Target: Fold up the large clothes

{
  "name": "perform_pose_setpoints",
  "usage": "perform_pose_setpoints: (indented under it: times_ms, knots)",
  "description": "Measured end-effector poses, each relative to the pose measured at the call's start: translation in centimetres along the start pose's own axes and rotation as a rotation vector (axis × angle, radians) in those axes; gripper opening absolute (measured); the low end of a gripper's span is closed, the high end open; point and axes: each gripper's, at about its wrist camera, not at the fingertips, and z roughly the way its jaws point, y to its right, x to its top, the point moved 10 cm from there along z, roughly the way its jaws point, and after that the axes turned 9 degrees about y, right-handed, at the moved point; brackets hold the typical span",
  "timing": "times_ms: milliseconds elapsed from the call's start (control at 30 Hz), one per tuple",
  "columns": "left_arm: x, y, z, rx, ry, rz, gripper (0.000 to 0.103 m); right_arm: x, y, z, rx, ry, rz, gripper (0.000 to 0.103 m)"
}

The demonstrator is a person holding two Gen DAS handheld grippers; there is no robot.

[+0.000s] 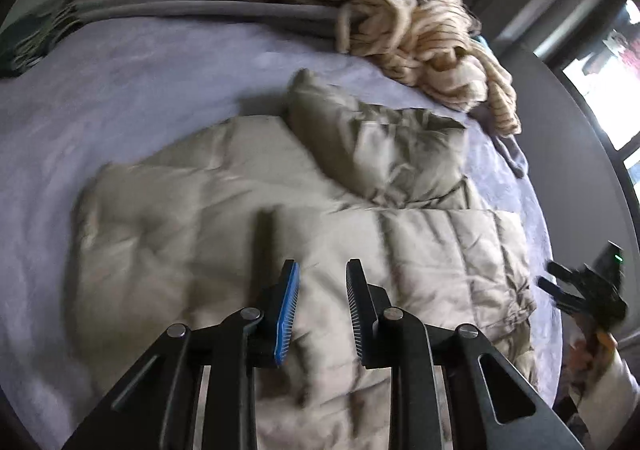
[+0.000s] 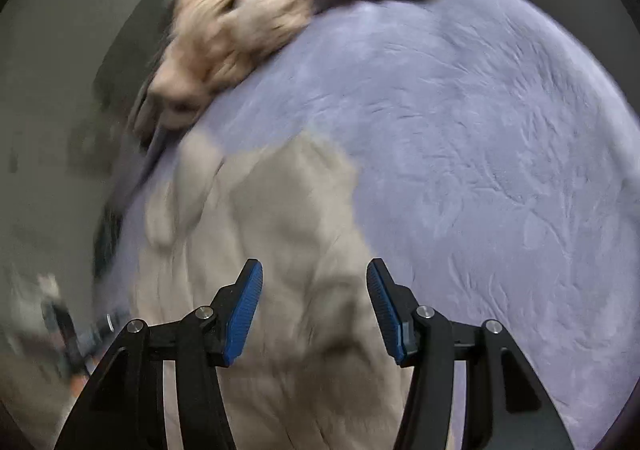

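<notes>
A beige quilted puffer jacket [image 1: 280, 217] lies spread on a lavender bed cover [image 1: 140, 89], with one part folded over at its far side. My left gripper [image 1: 322, 274] hovers over the jacket's near middle, jaws open and empty. My right gripper [image 2: 314, 274] is open and empty above the jacket [image 2: 272, 250], seen blurred in the right wrist view. The right gripper also shows in the left wrist view [image 1: 580, 290] at the bed's right edge, held in a hand.
A heap of cream and brown knitted clothes [image 1: 420, 37] lies at the bed's far right corner, also in the right wrist view [image 2: 240, 21]. Grey folded blankets [image 1: 160, 5] lie across the far side. A window [image 1: 608, 89] is at right. The bed cover [image 2: 480, 149] stretches right.
</notes>
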Motion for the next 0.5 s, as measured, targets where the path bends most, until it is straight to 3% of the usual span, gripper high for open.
perform_pose_setpoints:
  times_ms: [67,133,167,200,367,500]
  knots:
    - [-0.2,1.2,1.5,0.013,-0.011,0.011,0.027,1.0,1.2,3.1,0.026,-0.025,0.148,0.058]
    - [-0.8,0.8,3.4,0.082,-0.020,0.060,0.027,1.5,1.2,5.0,0.087,-0.046,0.252,0.058]
    - [-1.2,0.6,4.1,0.116,-0.030,0.088,0.027,1.8,0.3,5.7,0.129,-0.050,0.269,0.044]
    - [-1.6,0.0,5.0,0.144,-0.041,0.111,0.027,2.1,-0.7,6.2,0.146,-0.053,0.253,0.017]
    - [-2.1,-0.4,6.8,0.128,-0.048,0.107,0.027,2.0,0.0,9.1,-0.063,-0.082,0.022,0.012]
    - [-2.1,-0.2,7.3,0.142,-0.042,0.146,0.027,1.5,1.2,10.5,-0.087,-0.067,-0.010,0.011]
